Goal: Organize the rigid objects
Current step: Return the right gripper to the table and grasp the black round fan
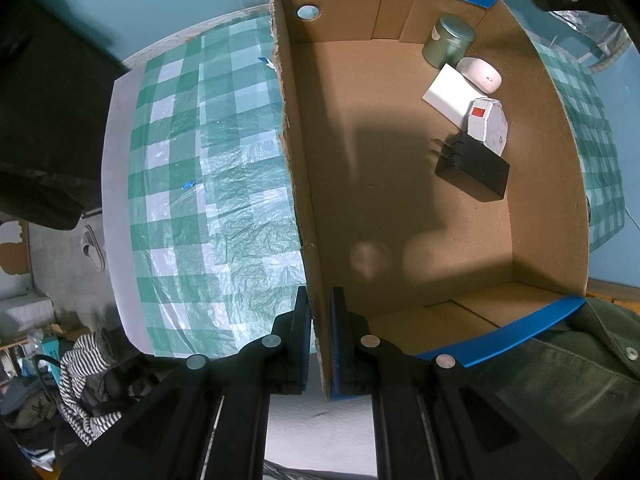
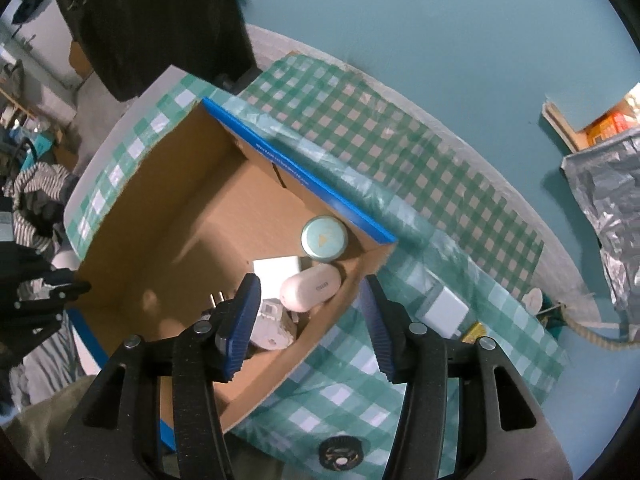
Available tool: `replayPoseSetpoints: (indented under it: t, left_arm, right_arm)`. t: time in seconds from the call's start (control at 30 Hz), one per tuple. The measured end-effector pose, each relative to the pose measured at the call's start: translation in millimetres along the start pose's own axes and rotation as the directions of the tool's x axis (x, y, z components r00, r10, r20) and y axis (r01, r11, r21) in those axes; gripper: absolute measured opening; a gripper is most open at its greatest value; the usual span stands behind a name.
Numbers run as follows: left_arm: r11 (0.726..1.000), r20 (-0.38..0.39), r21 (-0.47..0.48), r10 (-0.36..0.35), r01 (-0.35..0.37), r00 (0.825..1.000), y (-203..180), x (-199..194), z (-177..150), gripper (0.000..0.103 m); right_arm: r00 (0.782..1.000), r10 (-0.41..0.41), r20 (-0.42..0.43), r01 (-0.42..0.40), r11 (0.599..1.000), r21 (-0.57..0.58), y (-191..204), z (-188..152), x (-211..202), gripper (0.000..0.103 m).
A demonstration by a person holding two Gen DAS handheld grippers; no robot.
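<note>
Grippers number two, one per hand. The left gripper points straight down at the near end of the cardboard box, its two blue pads pinched tight on the box's left wall, one pad outside and one inside. The right gripper also points steeply down, above the box's right wall near its far corner; its jaws stand partly apart with nothing between them, the left finger over the box's contents and the right finger over the tablecloth outside.

One box sits on one green-and-white checked tablecloth, open at the top, with blue edging along its near and far rims. Five items lie inside, all gathered along the right wall toward the far corner. Nearest is one black plug adapter with its prongs pointing left. Touching it on the far side is one white octagonal packet bearing a red square. Next comes one flat white block, then one white oval case resting against it. Farthest, in the corner, stands one round green tin, upright with its lid on.

Outside the box, on the cloth to the right, lie one white square charger and one small yellow item just beside it. One black round piece lies at the near edge.
</note>
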State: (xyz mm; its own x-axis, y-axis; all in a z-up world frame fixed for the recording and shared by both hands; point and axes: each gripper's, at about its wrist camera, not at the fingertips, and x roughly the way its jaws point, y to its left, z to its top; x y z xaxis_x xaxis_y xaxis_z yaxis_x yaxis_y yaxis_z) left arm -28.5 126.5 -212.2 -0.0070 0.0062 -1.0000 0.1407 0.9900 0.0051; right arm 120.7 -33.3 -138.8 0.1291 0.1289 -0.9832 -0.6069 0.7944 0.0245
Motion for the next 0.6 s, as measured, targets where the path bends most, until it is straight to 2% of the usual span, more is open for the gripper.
replayPoseSetpoints:
  t: [0.27, 0.6]
  left_arm:
    - [1.000, 0.000, 0.007, -0.001, 0.001, 1.000, -0.3, -0.4, 2.3, 0.008]
    - [1.000, 0.002, 0.015, -0.003, 0.003, 1.000, 0.4, -0.4, 1.9, 0.008]
  right_arm:
    - [0.999, -0.010, 0.030, 0.008, 0.999, 0.048, -9.2, -13.7, -31.1, 0.052]
    - [0.998, -0.055, 0.041, 0.051, 0.996, 0.079, -16.1, -41.7, -50.7, 0.052]
